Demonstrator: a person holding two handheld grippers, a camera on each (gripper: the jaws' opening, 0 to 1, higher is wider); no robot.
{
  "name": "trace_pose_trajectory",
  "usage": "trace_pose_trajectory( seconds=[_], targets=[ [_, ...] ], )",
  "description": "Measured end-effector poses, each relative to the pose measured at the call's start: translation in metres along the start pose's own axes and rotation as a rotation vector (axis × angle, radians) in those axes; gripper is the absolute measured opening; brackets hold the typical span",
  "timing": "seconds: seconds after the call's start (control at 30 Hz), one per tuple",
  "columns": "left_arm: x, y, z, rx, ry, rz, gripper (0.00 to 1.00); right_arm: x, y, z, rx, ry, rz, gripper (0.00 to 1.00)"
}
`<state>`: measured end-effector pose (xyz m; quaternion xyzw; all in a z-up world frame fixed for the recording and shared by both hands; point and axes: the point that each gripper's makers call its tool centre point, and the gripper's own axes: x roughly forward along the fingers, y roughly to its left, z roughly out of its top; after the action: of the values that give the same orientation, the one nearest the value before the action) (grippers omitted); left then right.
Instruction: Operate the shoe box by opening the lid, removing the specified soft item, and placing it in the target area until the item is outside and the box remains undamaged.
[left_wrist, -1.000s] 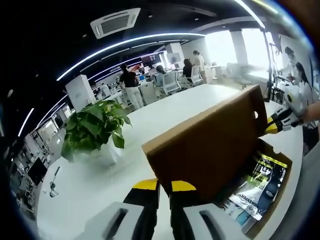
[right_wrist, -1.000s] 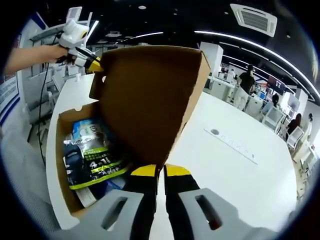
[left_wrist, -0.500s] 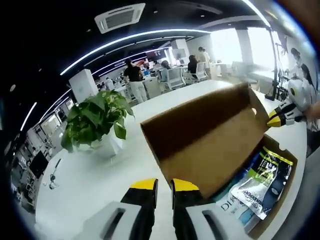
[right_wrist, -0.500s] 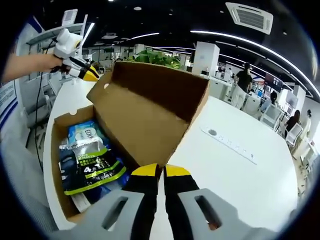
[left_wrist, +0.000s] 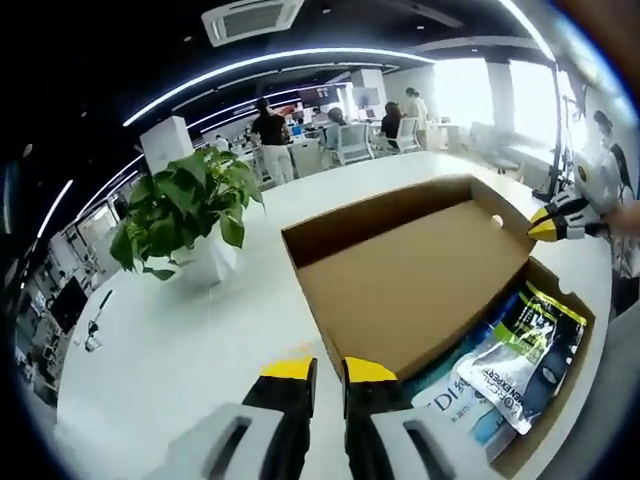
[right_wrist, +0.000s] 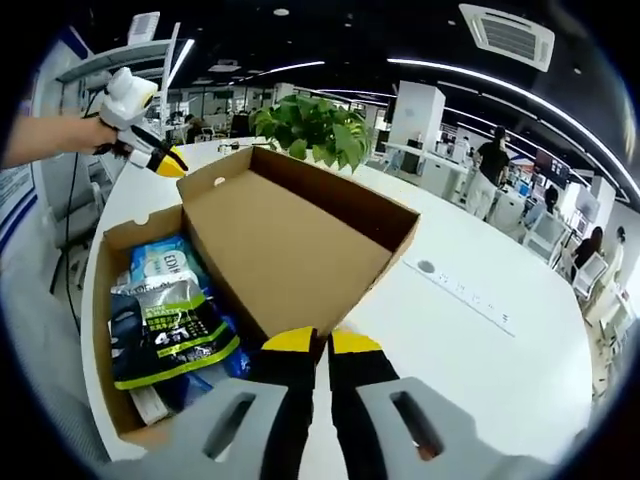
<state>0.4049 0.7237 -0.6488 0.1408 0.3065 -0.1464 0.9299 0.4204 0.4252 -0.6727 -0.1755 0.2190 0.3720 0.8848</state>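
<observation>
- Left gripper view: our left gripper (left_wrist: 318, 368) pinches the brown cardboard shoe-box lid (left_wrist: 415, 285), folded wide open.
- Our right gripper (right_wrist: 320, 343) pinches the lid's other end.
- Black-and-green soft pouch (right_wrist: 170, 325) lies inside the box; pushing further, we judge, could tear the hinge.

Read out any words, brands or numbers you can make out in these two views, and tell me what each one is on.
"DI...", cut off: white and blue packet in the shoe box.
"EXPERT", likely but small: green and black pouch.
"ED...", partly legible: blue packet in the right gripper view.
The pouch's other print is too blurred to read.
</observation>
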Motion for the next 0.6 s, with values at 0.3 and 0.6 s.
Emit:
trace_pose_trajectory(
  seconds=[0.3, 0.6],
  targets=[
    [0.014, -0.006, -0.01, -0.028, 0.031, -0.015, 0.05, 0.005, -0.002, -0.001, 0.004, 0.01, 0.006, 0.03],
    [0.022, -0.004, -0.01, -0.047, 0.032, -0.02, 0.04, 0.012, -0.005, -0.003, 0.024, 0.023, 0.008, 0.03]
  ],
)
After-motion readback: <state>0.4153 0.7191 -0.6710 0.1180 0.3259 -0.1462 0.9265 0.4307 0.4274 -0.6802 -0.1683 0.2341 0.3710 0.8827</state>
